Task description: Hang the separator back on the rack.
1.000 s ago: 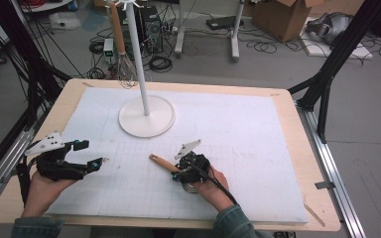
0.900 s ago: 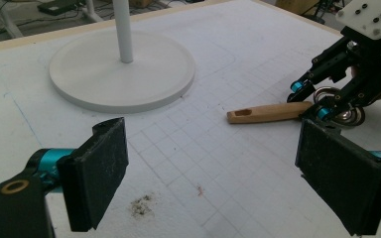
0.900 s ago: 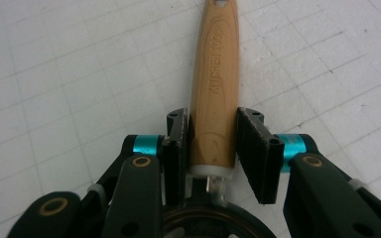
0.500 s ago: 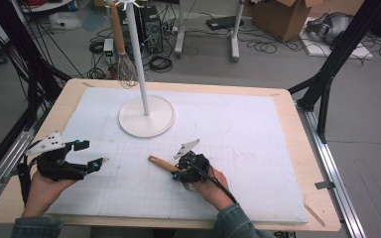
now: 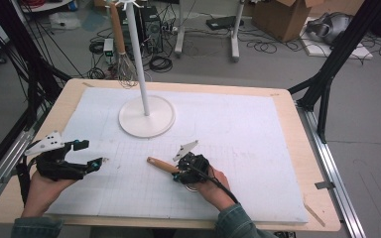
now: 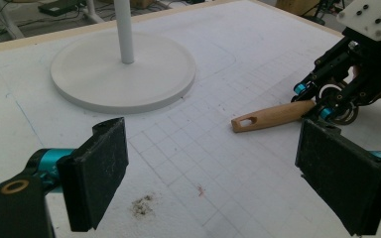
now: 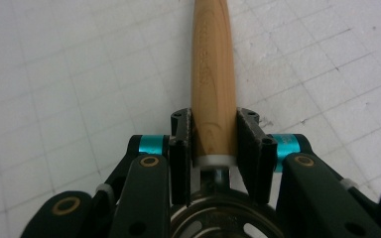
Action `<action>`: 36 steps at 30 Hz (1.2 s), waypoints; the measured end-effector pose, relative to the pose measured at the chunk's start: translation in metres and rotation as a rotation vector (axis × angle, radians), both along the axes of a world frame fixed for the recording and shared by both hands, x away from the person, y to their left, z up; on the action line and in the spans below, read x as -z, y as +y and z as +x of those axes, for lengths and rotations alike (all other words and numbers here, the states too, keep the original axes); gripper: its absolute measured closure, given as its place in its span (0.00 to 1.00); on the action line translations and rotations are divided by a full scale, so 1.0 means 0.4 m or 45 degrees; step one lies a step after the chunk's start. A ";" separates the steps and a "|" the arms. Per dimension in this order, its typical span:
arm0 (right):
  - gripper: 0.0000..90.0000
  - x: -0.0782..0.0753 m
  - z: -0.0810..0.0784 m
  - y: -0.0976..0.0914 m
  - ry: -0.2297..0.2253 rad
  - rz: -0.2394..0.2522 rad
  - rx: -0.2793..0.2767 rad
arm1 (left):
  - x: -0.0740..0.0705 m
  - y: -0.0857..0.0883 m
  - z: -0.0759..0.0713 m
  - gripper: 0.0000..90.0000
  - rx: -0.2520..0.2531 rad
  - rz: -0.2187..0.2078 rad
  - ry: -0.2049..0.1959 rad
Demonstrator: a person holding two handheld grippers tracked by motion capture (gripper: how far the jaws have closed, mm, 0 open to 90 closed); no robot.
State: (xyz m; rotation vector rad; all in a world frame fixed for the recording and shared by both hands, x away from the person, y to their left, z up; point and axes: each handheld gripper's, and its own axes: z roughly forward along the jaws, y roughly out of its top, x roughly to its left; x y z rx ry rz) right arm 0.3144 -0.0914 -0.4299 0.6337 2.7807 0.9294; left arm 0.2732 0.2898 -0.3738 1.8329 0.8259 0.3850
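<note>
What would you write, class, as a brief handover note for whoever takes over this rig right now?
Right gripper: jaws have just been closing; pads now press both sides of the wooden handle of a utensil lying flat on the white mat. Its metal head is hidden under the gripper.
Left gripper: open, nothing between the jaws, low over the mat near the left edge.
White stand: upright at the back of the mat; a whisk already hangs from its top.
Done: handle gripped.
Left: probably lift the utensil and hang it by the slot in its handle end.
</note>
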 end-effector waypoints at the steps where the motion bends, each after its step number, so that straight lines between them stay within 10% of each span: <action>1: 0.77 0.000 -0.002 0.002 -0.006 -0.006 -0.004 | 0.000 -0.002 0.000 0.15 -0.001 -0.006 0.002; 27: 0.78 -0.008 0.007 -0.026 0.060 0.110 -0.042 | 0.010 -0.018 0.006 0.15 0.022 0.001 0.015; 36: 0.78 -0.002 -0.002 -0.015 0.029 0.039 -0.052 | 0.007 -0.016 0.004 0.15 0.015 -0.003 0.013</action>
